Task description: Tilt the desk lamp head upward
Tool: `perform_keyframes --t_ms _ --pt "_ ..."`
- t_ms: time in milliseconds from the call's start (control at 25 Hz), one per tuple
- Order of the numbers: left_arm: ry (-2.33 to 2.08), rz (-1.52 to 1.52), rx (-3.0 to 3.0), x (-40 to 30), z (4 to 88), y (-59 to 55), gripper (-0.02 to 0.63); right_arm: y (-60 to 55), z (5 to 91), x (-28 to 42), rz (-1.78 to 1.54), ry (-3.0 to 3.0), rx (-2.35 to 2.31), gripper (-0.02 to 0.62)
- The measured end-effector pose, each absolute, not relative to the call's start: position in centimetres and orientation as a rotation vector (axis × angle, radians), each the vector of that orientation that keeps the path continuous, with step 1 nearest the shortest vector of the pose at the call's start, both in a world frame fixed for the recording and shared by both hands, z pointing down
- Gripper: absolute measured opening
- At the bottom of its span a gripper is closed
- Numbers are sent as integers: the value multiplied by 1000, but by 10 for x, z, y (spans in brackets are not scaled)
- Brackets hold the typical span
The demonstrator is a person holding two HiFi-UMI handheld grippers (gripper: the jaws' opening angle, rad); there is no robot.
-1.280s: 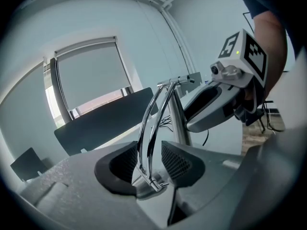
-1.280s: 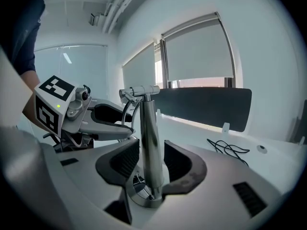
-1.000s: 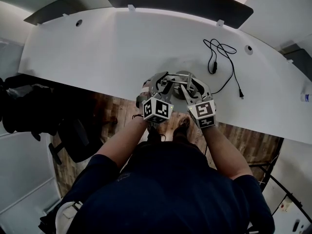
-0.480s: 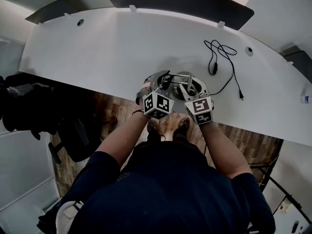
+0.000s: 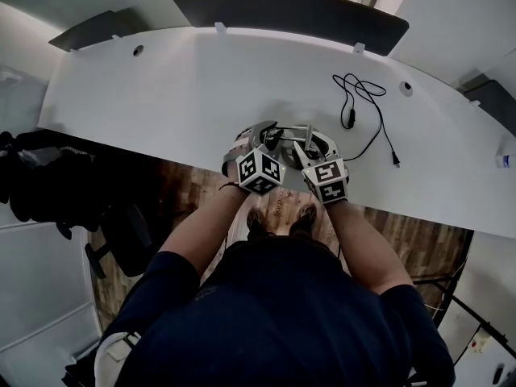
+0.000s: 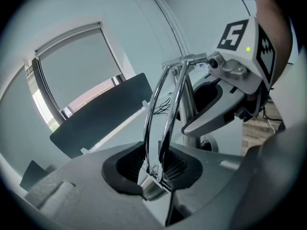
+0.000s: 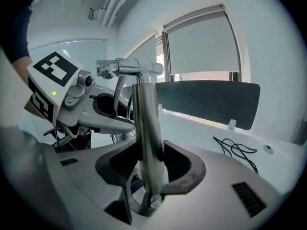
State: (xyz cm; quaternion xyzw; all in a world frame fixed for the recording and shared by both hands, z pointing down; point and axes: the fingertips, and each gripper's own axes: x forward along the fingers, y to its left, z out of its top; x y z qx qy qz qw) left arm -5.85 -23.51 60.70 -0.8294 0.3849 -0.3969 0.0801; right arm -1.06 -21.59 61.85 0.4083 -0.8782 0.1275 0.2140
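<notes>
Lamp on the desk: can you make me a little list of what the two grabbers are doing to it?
lamp: at the near edge of the desk, between both grippers
left gripper: jaws have just been closing, now shut on the two thin rods
right gripper: shut on the thick post
cable: loose on the desk, farther back and to the right, apart from the lamp
head tilted up yet: cannot tell
</notes>
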Motion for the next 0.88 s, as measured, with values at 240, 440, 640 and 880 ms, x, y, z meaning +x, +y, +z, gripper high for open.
perform_keyframes --t_ms 240,440,640,880 --pt "1132 -1261 -2429 -62 599 -233 97 -215 619 -10 360 -2431 1132 163" --pt "1138 -1274 -2353 -70 583 -235 97 -216 619 -9 363 -2432 1133 163" --pt "1086 -1327 -2248 -78 568 -231 97 -215 620 -9 373 -2431 1133 163" --pt "1014 -1364 -2087 -84 550 -231 97 -215 619 -10 379 -2430 1121 163"
